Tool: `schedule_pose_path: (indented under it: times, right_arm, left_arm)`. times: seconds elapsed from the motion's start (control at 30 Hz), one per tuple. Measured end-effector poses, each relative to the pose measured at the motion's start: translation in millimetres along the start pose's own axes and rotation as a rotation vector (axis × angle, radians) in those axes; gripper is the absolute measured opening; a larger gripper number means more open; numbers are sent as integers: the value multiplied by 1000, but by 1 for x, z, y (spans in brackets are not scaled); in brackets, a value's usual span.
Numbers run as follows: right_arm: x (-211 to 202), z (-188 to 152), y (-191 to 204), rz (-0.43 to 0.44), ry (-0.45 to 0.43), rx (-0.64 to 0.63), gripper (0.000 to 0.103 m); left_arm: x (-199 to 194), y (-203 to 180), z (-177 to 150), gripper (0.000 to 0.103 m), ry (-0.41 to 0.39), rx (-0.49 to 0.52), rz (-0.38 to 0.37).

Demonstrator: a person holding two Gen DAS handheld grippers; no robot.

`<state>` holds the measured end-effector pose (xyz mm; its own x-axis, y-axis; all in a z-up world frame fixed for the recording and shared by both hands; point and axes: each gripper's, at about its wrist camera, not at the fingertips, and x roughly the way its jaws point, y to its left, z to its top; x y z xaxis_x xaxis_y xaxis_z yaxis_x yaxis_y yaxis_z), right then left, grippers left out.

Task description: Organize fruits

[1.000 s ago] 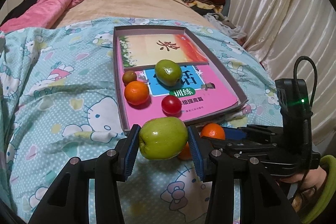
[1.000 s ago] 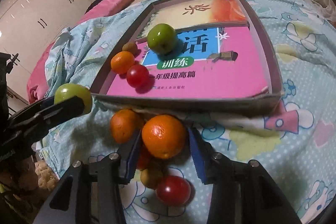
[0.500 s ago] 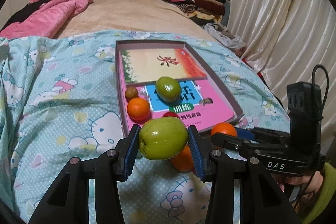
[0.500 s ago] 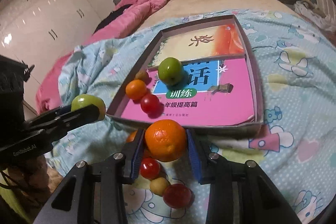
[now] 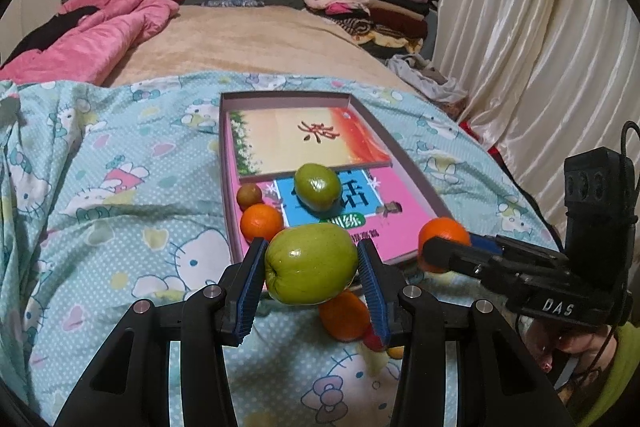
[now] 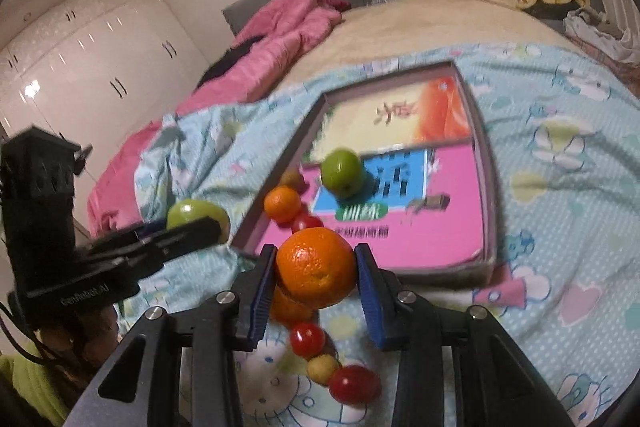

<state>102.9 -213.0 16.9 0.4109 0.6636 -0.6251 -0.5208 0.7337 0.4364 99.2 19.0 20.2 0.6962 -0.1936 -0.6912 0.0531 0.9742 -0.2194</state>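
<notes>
While both fruits hang clamped above the bedspread, the tray (image 5: pixel 416 183) waits just ahead.
Right gripper (image 6: pixel 316 277), now raised, grips the orange (image 6: pixel 315 269); left gripper (image 5: pixel 311 265) grips the green apple (image 5: pixel 310 264); delivery comes next.

Legible markings, by carrier:

The body of the right tongs (image 5: pixel 556 301), seen from the left wrist camera, bears the white letters "DAS".

The body of the left tongs (image 6: pixel 84 293), seen from the right wrist camera, bears pale lettering that appears to read "GenRobot.AI"; it is blurred.

The pink booklet (image 5: pixel 404 195) in the box (image 5: pixel 416 179) carries large Chinese characters on a blue panel, partly covered by fruit; a green oval label below them is too small to read here.

The upper booklet (image 5: pixel 304 143) shows one dark brush-style character, not legible.
</notes>
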Motion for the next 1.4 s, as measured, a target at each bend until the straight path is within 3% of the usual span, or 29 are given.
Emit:
schedule_pose_path:
  times: [0.53,0.73,1.13,1.4]
  right_arm:
    - [-19,23,-11,-62,-124,-18,39]
    - [-16,27,-12,-76,-133,-20,39]
    - [-8,28,-19,-105,-120,-2,39]
    - [-5,28,-20,-111,-112,0,39]
  left_arm:
    - [1,-2,14,47,-47,0,55]
    - [4,1,20,47,-49,-11,61]
    - [33,4,9,47,43,2,67]
    - [49,-1,0,47,106,55,124]
